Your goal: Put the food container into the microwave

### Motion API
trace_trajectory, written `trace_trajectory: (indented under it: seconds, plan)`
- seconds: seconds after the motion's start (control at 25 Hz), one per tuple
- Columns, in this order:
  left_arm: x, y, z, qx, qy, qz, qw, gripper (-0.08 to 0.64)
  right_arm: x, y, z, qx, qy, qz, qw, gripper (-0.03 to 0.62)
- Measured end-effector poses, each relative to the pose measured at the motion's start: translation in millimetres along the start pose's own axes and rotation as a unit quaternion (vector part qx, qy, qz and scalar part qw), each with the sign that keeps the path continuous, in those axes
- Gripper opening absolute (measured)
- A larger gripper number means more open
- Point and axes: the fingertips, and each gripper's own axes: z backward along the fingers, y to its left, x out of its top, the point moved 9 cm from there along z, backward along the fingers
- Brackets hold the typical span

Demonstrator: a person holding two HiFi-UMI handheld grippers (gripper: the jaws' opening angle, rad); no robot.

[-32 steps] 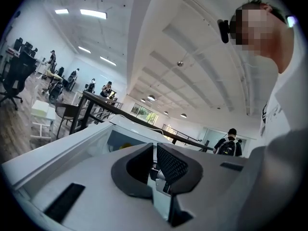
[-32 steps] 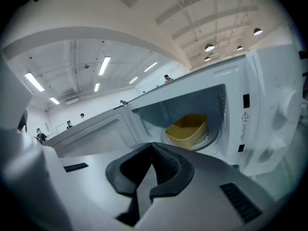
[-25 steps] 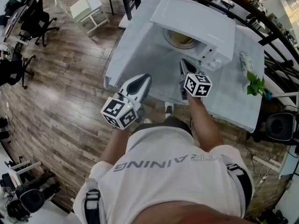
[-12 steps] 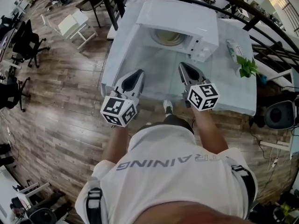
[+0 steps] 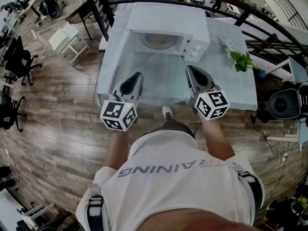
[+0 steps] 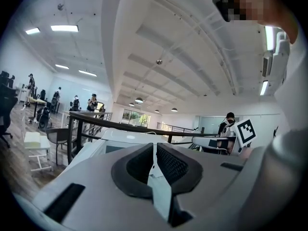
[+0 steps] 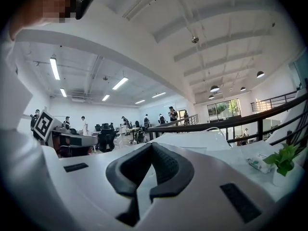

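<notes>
Only the head view looks into the white microwave [image 5: 168, 20]. It stands at the far side of the pale desk [image 5: 231, 88], and its front is open toward the person. The food container [image 5: 156, 41] sits inside the cavity, a round, pale beige shape; finer detail is too small to tell.

The two gripper views look level and show only the microwave's white top [image 6: 126, 136] [image 7: 190, 139], not the inside. Behind it are a black railing [image 6: 91, 121] and an open office with people at desks.

The left tongs [image 5: 135, 77] [image 6: 154, 150] are pressed together with nothing between them. The right tongs [image 5: 191, 71] [image 7: 148, 149] are likewise closed and empty. Both hang over the near part of the desk, well short of the microwave and apart from each other.

Each gripper view catches the other gripper's marker cube [image 6: 246, 131] [image 7: 43, 124] at its edge.

A small potted plant [image 5: 239, 59] [image 7: 284, 160] and a flat wrapped packet [image 5: 225, 46] [image 7: 260, 163] lie right of the microwave. Nothing stands between the tongs and the opening. A white stool [image 5: 62, 36] and office chairs [image 5: 17, 57] stand on the wooden floor [image 5: 53, 124] to the left.
</notes>
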Motion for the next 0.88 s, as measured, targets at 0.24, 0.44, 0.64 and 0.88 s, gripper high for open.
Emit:
trace_trajectory:
  seconds: [0.24,0.44,0.64,0.88]
  plan:
    - [2,-1,6,-0.012,-0.01,0.006,0.9999,0.049,-3,5,1,0.003,0.004,-0.003,1.0,0.023]
    - [-2,3,7,-0.008,0.004,0.009,0.9999,0.051,-6,8,-5,0.009,0.007,-0.002,1.0,0.023]
    - [-6,2,3,-0.012,0.003,0.019,0.9998,0.05,-12,5,-5,0.008,0.014,-0.006,1.0,0.023]
    - [-5,-1,-2,-0.014,-0.008,0.015,0.9998,0.051,-14,-2,-2,0.009,0.013,-0.009,1.0,0.023]
